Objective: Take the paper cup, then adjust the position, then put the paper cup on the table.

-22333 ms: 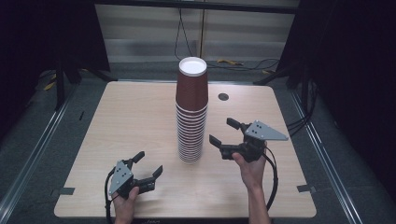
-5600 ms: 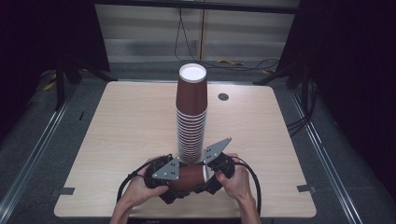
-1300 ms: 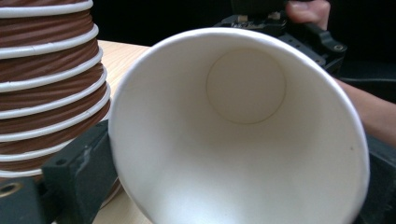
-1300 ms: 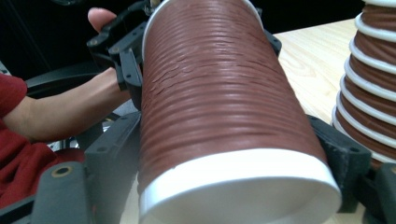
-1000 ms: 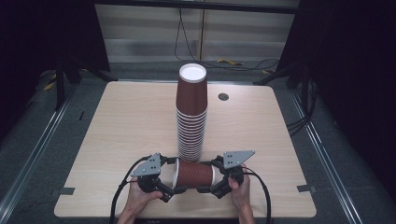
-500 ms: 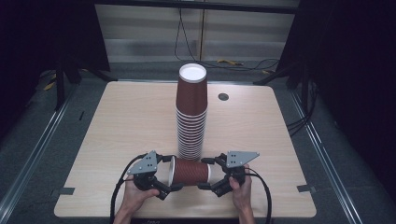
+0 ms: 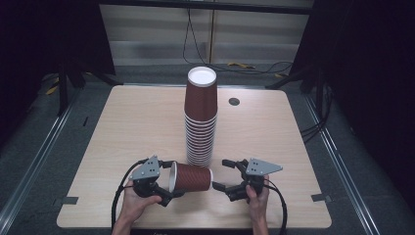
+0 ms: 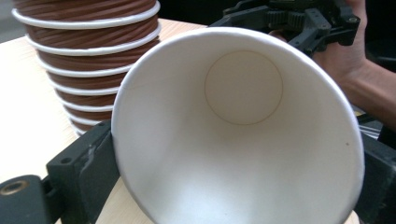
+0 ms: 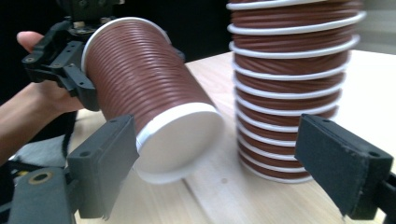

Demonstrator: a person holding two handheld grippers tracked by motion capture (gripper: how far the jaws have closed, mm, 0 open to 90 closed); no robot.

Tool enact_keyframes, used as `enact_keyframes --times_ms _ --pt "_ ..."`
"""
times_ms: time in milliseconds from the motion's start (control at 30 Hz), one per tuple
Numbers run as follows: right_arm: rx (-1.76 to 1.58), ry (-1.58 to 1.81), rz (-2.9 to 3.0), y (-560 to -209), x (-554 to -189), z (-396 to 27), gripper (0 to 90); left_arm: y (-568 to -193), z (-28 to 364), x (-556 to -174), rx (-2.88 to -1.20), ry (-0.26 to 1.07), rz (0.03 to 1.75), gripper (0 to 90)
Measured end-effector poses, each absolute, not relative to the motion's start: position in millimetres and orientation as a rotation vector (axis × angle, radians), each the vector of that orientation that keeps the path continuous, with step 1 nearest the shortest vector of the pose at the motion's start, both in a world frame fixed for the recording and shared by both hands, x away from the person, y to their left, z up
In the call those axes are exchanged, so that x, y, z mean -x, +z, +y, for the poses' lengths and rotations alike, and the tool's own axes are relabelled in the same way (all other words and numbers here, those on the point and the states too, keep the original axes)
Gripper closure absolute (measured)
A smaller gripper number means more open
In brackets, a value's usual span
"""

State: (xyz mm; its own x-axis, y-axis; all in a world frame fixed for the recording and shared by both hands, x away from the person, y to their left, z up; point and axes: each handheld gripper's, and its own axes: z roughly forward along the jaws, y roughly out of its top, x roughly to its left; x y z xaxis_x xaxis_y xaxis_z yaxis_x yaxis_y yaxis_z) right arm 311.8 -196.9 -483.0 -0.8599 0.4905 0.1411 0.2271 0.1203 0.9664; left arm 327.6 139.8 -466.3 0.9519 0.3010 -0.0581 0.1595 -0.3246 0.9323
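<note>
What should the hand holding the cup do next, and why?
Probably turn the paper cup upright and set it on the table. The left tool grips its rim sideways, the right tool has its jaws open off the base, and the cup stack stands close by.

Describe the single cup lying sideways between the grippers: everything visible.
The single paper cup is brown with ribbed walls, a white rolled rim, a white inside and a white base. It looks empty and undented. It lies on its side just in front of the cup stack; contact with the stack cannot be told. The left hand-held gripper clamps its rim end. Its base points at the open right hand-held gripper, which stands apart from it.
</note>
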Motion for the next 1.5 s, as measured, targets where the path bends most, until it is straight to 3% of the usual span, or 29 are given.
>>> enact_keyframes --times_ms 867,1500 --pt "-1.009 1.451 1.683 -501 -294 -217 12.9 -449 180 -354 -2.025 0.209 0.512 5.9" --pt "-0.989 1.493 1.537 -505 -286 -222 12.9 -441 196 -379 -2.142 0.230 0.668 5.8"
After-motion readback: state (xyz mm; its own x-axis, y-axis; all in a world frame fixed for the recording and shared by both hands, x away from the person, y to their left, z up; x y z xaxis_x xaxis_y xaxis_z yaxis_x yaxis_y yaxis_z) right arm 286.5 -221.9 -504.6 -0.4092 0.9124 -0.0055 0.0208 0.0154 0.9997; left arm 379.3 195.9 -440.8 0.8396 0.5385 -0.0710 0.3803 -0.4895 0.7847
